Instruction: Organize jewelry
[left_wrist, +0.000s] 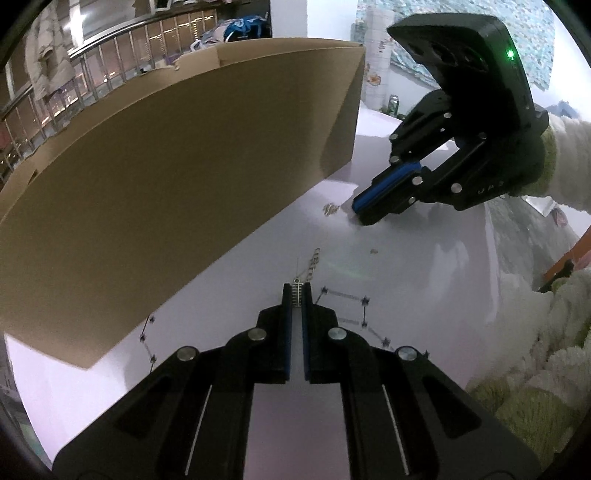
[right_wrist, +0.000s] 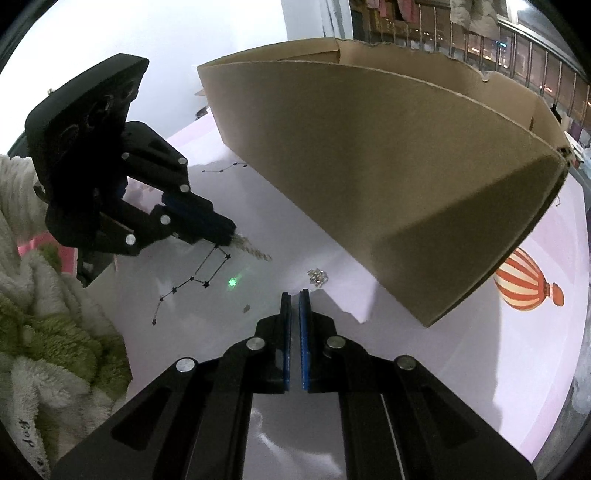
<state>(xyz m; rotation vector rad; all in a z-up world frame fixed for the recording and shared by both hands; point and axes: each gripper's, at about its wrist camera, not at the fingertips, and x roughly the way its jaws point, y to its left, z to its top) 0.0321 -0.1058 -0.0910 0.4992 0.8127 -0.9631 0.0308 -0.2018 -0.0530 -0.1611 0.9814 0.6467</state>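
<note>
My left gripper (left_wrist: 296, 295) is clenched on the end of a thin silver chain (left_wrist: 312, 260), whose small barred clasp sits pinched at the fingertips while the loose links trail away toward the cardboard box (left_wrist: 177, 177). From the right wrist view the same chain (right_wrist: 255, 251) pokes out of that gripper's tip and lies on the table, so I judge it is gripped but not yet lifted clear.

My right gripper (right_wrist: 294, 295) has its jaws pressed together. I cannot make out anything between them; a small cluster of shiny pieces (right_wrist: 318, 276) lies just beyond its tips, apart from them, close to the near wall of the box. A tiny stray piece (right_wrist: 246, 307) sits on the white table (right_wrist: 443, 369) to the left of the right gripper.

The step in hand, as I read it, is getting the chain up and into the box. To do it well I should hold the pinch firm, since the clasp is narrow and could slip out sideways. I should raise the left gripper straight up until the whole chain hangs free, so no links drag or snag on the table, then carry it over the tall box wall with room to spare before letting go. The right gripper needs to reopen and settle over the shiny cluster; closing short of it picks up nothing.
</note>
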